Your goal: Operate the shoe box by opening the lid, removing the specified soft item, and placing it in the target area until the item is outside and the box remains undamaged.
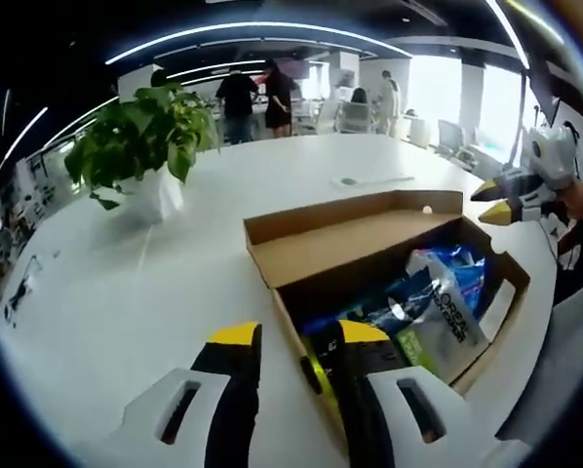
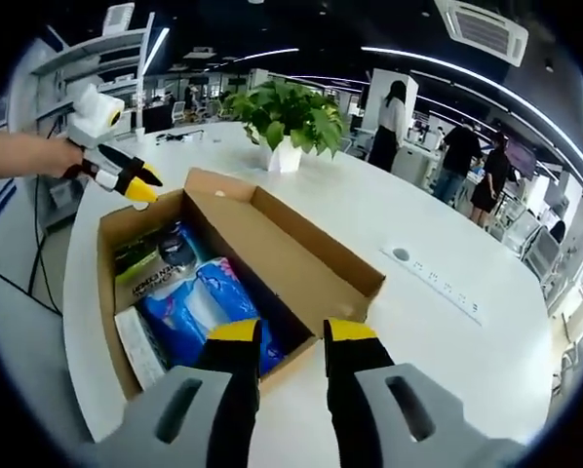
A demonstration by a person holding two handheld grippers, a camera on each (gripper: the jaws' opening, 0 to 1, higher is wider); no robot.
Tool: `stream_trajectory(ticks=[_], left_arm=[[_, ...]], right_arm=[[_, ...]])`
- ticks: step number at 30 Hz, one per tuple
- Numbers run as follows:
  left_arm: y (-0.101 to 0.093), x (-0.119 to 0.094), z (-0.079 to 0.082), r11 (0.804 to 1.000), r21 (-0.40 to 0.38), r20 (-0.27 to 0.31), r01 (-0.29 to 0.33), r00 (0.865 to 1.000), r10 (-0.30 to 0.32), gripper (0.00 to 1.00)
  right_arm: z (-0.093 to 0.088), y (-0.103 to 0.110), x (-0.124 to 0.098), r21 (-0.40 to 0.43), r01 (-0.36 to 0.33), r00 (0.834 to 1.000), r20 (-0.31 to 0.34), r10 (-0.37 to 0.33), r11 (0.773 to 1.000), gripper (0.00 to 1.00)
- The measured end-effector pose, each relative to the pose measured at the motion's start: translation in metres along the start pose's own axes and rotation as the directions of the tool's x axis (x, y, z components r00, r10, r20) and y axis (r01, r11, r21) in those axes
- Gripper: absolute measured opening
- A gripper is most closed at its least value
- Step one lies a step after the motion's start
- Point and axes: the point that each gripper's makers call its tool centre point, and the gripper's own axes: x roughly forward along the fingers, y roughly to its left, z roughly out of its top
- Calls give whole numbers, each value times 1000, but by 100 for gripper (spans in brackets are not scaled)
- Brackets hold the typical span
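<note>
White table (image 2: 447, 331), open shoe box (image 2: 301, 258), tongs (image 2: 282, 331) spread above.

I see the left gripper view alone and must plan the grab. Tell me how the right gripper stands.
Observer: The right gripper is open, its jaws above the box wall on its side.
Operator: Say what lies just past those jaws.
Observer: A blue pack, uncovered, lying in the box.
Operator: Name what sits beyond it.
Observer: A green-and-white pack, toward the left gripper.
</note>
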Motion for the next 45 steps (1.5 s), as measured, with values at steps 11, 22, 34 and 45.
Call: stream_trajectory(ticks=[11,22,34,45], left_arm=[[-10,-26,-27,998,-56,-43,-17,999,15,32],[-18,-44,-47,995,-94,-82,-36,996,29,29],[-19,-50,-61,991,-122,-108,-49,993,35,18],[-23,-48,-62,985,-170,-102,-44,994,27,9]], right_arm=[[2,38,6,47,-75,997,11,75,996,20],[1,65,17,117,-138,990,10,138,984,18],[0,95,27,229,-228,973,10,232,946,17],[8,103,28,267,-243,970,36,242,933,19]])
